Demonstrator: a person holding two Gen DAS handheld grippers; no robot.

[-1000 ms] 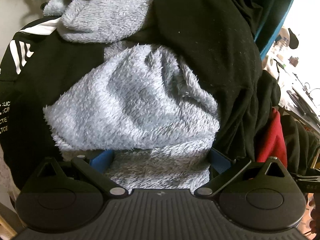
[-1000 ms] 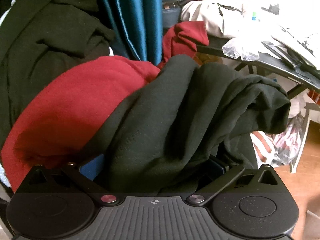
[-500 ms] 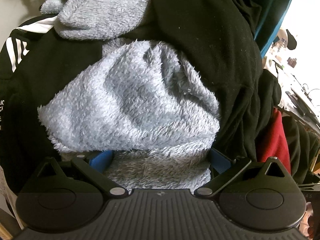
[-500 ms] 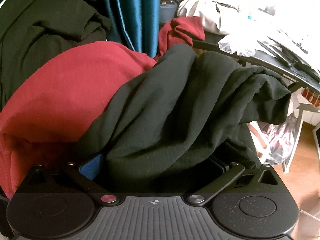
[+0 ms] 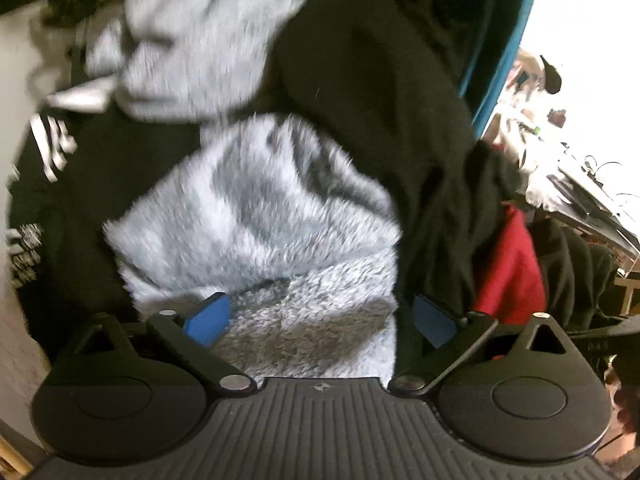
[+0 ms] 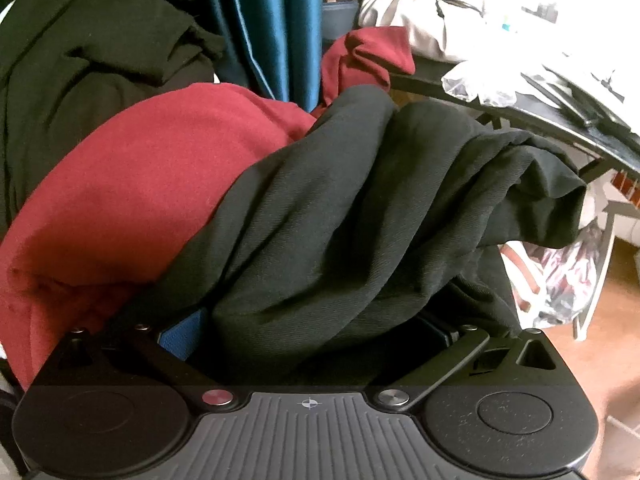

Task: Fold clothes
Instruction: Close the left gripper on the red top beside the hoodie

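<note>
This looks like a lived-in room of a home. Heaps of worn clothing crowd it: a red garment (image 6: 132, 184), black garments (image 6: 360, 216) and a fluffy grey fleece (image 5: 256, 216), piled in front of a blue curtain (image 6: 260, 28). At the right edge a dark table (image 6: 532, 116) carries papers, a crumpled plastic bag (image 6: 480, 84) and other household clutter.

Fleece garment (image 5: 260, 216) atop dark jacket (image 5: 120, 184), sweatshirt (image 6: 132, 184) left of dark garment (image 6: 360, 220), table (image 6: 560, 128) behind
</note>
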